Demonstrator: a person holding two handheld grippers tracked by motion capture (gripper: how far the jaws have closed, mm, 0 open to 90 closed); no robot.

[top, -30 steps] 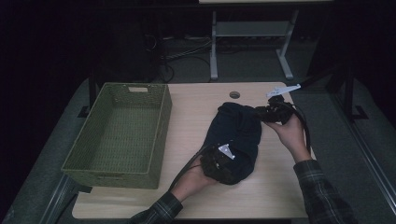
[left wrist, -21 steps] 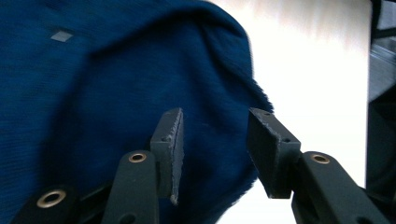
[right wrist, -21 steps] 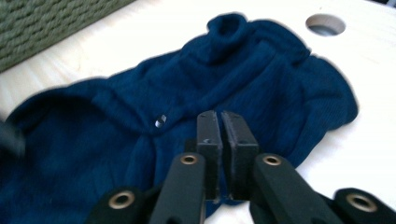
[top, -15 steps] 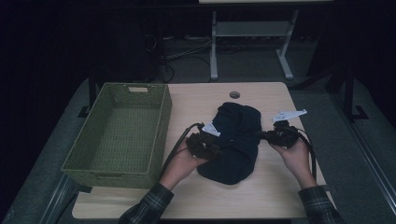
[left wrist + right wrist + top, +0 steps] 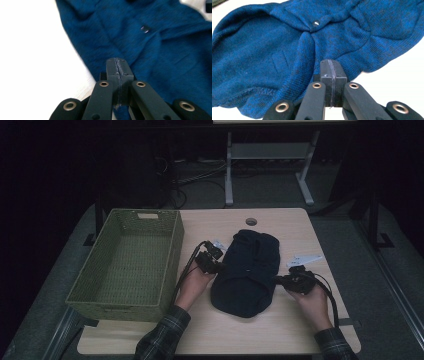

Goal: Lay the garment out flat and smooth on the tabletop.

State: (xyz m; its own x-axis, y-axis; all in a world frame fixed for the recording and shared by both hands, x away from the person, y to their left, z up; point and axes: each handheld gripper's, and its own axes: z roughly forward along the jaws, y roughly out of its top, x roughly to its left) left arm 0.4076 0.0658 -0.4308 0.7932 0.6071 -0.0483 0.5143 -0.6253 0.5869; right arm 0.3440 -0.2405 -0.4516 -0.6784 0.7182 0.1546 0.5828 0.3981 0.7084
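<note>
In the left gripper view our jaws stand pressed together, the seam between them a thin line, with the edge of the blue garment (image 5: pixel 155 50) right at their tips; whether a fold of cloth is caught between them we cannot tell. In the right gripper view the jaws are likewise closed flat against each other at the knit hem, and again we cannot tell if any fabric is pinched.

To do this step well, we judge that both sides should take the garment's edges at matching heights, lift only a little, and keep the cloth taut between the 2 grips so it folds or carries without bunching. A snap fastener (image 5: pixel 315 23) near the placket is a handy marker for the centre line.

In the high view the left gripper (image 5: pixel 216 266) sits at the garment's left edge, mid-frame, and the right gripper (image 5: pixel 280 281) at its right edge, slightly lower. Both hands lie low on the table (image 5: pixel 280 335), forearms entering from the bottom, angled inward. The garment lies centre frame; the green basket (image 5: pixel 176 251) stands just left of it.
</note>
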